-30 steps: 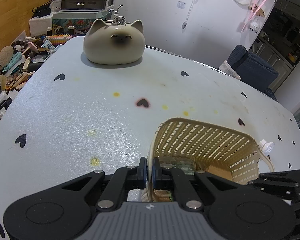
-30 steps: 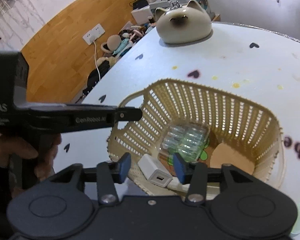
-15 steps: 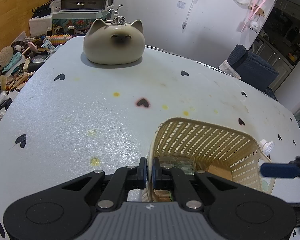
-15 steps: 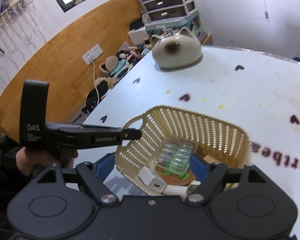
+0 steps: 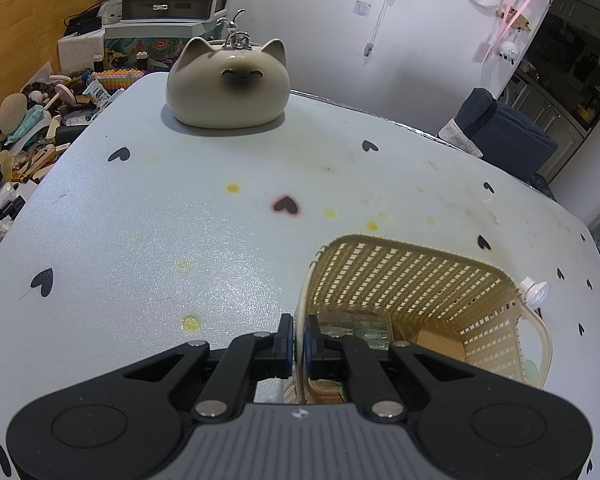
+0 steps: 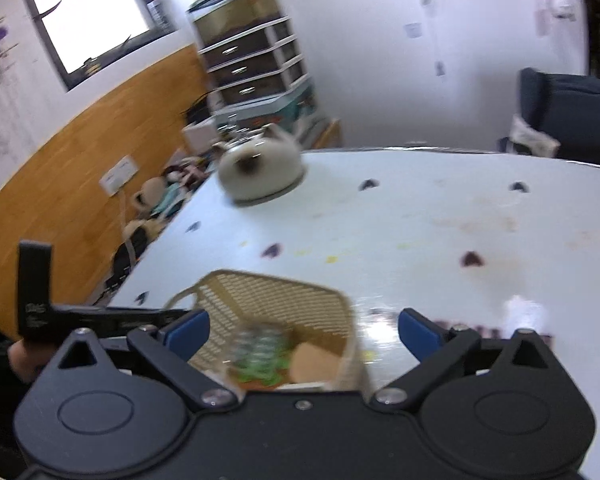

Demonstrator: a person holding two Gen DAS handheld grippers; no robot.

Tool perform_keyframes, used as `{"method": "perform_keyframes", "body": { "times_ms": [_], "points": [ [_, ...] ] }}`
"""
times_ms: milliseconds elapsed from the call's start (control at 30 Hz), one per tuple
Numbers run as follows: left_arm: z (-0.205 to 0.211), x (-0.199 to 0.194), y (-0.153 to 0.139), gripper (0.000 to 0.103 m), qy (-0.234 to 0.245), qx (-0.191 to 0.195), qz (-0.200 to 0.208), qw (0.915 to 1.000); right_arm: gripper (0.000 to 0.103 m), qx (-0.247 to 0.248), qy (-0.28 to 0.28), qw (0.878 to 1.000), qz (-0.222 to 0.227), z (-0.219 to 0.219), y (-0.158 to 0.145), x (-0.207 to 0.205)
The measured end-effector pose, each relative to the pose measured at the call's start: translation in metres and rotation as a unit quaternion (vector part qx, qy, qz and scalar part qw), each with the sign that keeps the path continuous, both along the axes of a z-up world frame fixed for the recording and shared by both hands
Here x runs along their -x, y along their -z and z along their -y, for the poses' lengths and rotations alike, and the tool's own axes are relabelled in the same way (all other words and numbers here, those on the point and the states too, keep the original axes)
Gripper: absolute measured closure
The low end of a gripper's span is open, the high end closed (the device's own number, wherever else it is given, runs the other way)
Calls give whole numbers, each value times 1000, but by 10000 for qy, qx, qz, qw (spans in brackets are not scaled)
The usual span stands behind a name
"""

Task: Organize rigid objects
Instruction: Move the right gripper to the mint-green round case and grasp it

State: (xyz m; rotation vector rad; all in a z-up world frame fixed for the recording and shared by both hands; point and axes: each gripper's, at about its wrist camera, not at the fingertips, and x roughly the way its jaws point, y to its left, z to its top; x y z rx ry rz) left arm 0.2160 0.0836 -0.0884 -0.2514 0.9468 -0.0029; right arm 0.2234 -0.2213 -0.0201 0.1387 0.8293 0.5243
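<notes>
Basket (image 5: pixel 412 280), lower right of frame on tabletop (image 5: pixel 220 208): left hand-held gripper (image 5: pixel 296 338) clamped on its rim, right hand-held gripper (image 6: pixel 304 330) opening, empty; keep the rim steady, fetch next item.

Our right gripper (image 6: pixel 303 334) is up and back from the basket (image 6: pixel 276 300) now, jaws opening wide, nothing between them.
</notes>
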Motion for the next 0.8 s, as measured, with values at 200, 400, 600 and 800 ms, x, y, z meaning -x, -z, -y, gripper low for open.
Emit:
{"method": "perform_keyframes", "body": {
  "times_ms": [200,400,600,800],
  "points": [
    [0,0,0,97,-2,2,-1,10000,0,424,386,9982,166,30,14,2],
    [0,0,0,97,2,-6,-3,10000,0,793,723,9941,153,55,44,11],
    [1,1,2,97,8,-34,-25,10000,0,989,652,9924,337,62,77,26],
    [0,1,2,97,6,-30,-32,10000,0,1185,511,9912,296,57,110,35]
  ]
}}
